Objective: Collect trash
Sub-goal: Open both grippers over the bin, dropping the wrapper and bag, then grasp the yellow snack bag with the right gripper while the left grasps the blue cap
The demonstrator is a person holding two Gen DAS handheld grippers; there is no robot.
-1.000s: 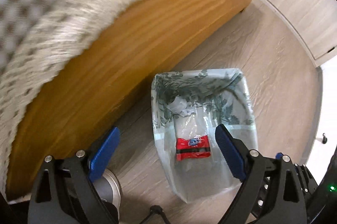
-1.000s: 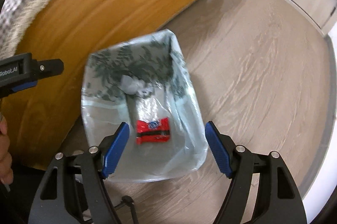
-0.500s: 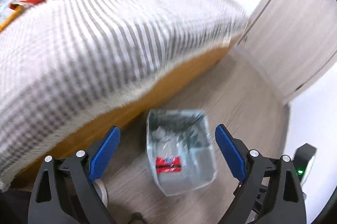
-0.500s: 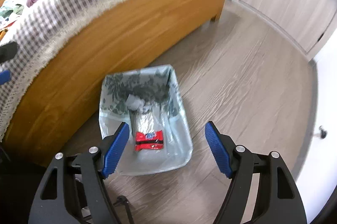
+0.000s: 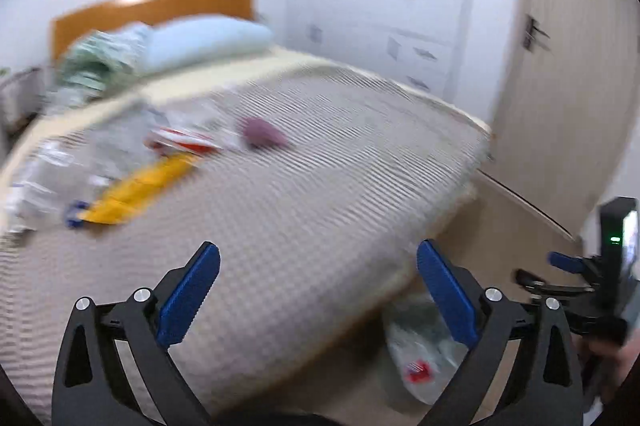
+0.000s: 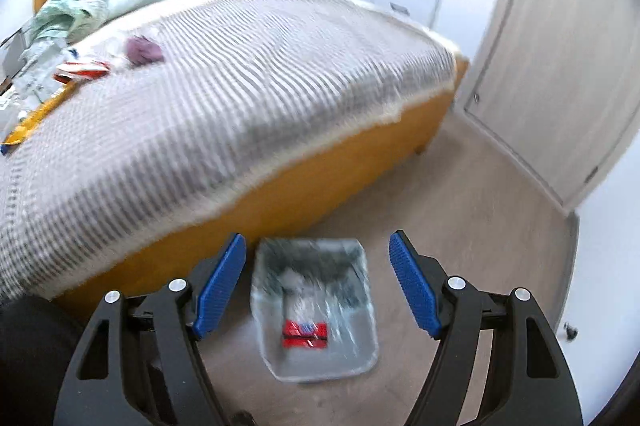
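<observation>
Left wrist view smeared by motion: litter on bed cover (image 5: pixel 304 185), i.e. yellow wrapper (image 5: pixel 136 187), red-white packet (image 5: pixel 182 141), purple lump (image 5: pixel 262 134) and clear plastic (image 5: pixel 76 161), shows as colour patches only, print unreadable. Bin (image 5: pixel 416 358) there partly covered by the right finger (image 5: pixel 446 292) of the left gripper (image 5: pixel 318 292); red wrapper (image 5: pixel 416 372) inside is a blur. Right wrist view: bin liner (image 6: pixel 316 302) streaked, label on its red wrapper (image 6: pixel 305 334) illegible; litter at left edge (image 6: pixel 24 93) cut off.
</observation>
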